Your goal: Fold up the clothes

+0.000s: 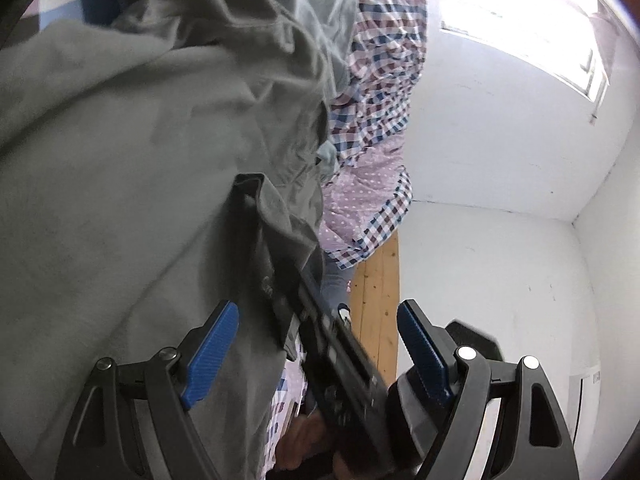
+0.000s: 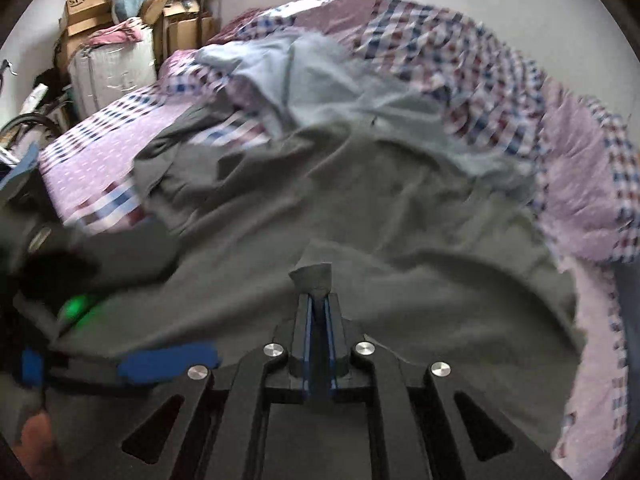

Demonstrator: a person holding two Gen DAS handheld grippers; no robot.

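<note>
A large grey-green garment (image 2: 400, 220) lies rumpled across the bed, and it fills the left of the left wrist view (image 1: 120, 160). My right gripper (image 2: 318, 300) is shut on a pinched fold of it; in the left wrist view the right gripper (image 1: 256, 208) shows as a black bar with cloth draped over its tip. My left gripper (image 1: 318, 332) is open, its blue pads (image 1: 216, 348) wide apart on either side of the right gripper and the held fold. The right wrist view shows the left gripper (image 2: 100, 360) blurred at the lower left, beside the garment's edge.
A light blue garment (image 2: 288, 76) lies crumpled farther back on the bed. A pink and plaid quilt (image 2: 580, 160) covers the mattress. A wooden bed rail (image 1: 378, 300) runs along a white wall (image 1: 500, 160). Cardboard boxes (image 2: 88, 0) are stacked in the far corner.
</note>
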